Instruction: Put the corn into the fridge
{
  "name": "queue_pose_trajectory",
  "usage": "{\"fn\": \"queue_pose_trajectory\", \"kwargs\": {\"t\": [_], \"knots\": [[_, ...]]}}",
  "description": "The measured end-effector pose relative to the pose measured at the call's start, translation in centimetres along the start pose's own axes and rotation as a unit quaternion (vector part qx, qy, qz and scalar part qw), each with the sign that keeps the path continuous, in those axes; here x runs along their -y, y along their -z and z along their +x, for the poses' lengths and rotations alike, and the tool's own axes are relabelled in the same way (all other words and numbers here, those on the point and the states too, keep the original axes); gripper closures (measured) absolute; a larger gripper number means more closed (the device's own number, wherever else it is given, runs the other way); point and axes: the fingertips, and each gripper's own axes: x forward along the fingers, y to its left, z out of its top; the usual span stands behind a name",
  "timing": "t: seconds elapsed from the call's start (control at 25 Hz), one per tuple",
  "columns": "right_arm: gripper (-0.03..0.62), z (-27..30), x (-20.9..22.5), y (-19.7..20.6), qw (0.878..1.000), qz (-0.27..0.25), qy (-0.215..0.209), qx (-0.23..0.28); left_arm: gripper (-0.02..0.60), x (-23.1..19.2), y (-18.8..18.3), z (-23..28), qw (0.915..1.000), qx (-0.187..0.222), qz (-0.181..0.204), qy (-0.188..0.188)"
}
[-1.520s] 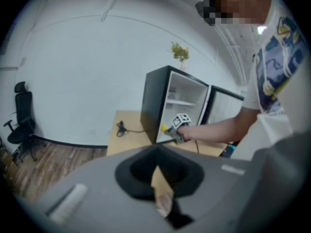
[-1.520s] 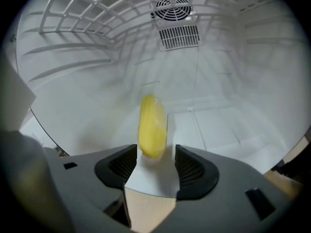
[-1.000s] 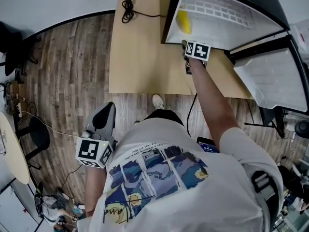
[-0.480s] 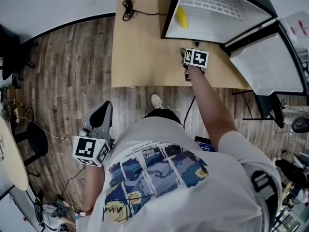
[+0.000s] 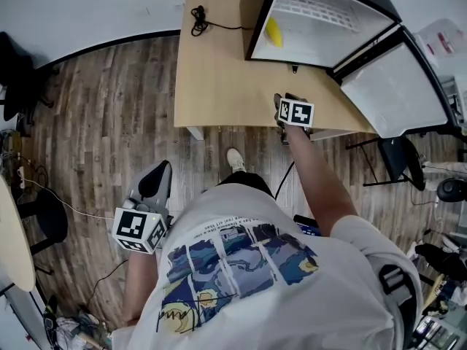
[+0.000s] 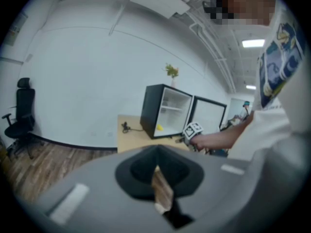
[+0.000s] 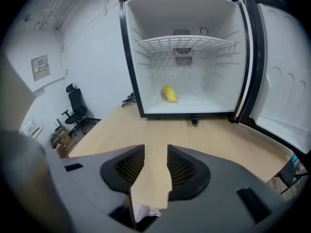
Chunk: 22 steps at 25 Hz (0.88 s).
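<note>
Head view, looking steeply down: my left gripper (image 5: 162, 168) hangs low at my side over the wood floor (image 5: 95, 100). Its fingers (image 6: 141, 174) are pressed together with nothing between them (the left gripper view shows only a thin brown sliver past them).

Farther out, my right arm (image 5: 321, 181) reaches to the near edge of the pale worktop (image 5: 219, 79). There the right gripper (image 5: 284, 98) points at the small black fridge (image 5: 250, 20) that stands on it. Seen from the right gripper view, that gripper's fingers are partway apart and closing. They are empty, and bare worktop shows in the gap.

Well beyond them the fridge door (image 7: 284, 81) stands swung open to the right. The corn (image 7: 169, 94), a short yellow piece, lies inside on the white fridge floor. It sits left of centre and toward the back, under the wire shelf (image 7: 184, 43), well apart from both grippers.

A black cable (image 5: 195, 17) lies bunched near the worktop's left edge, beside the fridge. By the far wall on the left, an office chair (image 7: 75, 103) stands on the floor.
</note>
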Motion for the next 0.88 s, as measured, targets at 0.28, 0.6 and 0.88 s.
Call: {"fn": "queue_pose_trajectory", "kwargs": {"t": [0.28, 0.6, 0.88], "knots": [[0.497, -4.9, -3.0, 3.4, 0.999, -0.041, -0.008, 0.008, 0.572, 0.6, 2.8, -3.1, 0.9999, -0.007, -0.007, 0.007], [0.543, -10.6, -6.4, 6.5, 0.997, -0.069, -0.036, 0.022, 0.572, 2.4, 4.6, -4.5, 0.9995, -0.007, -0.002, 0.03], [0.562, -15.3, -9.2, 8.4, 0.994, -0.083, -0.063, 0.039, 0.572, 3.6, 6.4, -5.5, 0.9986, -0.014, 0.004, 0.052]]}}
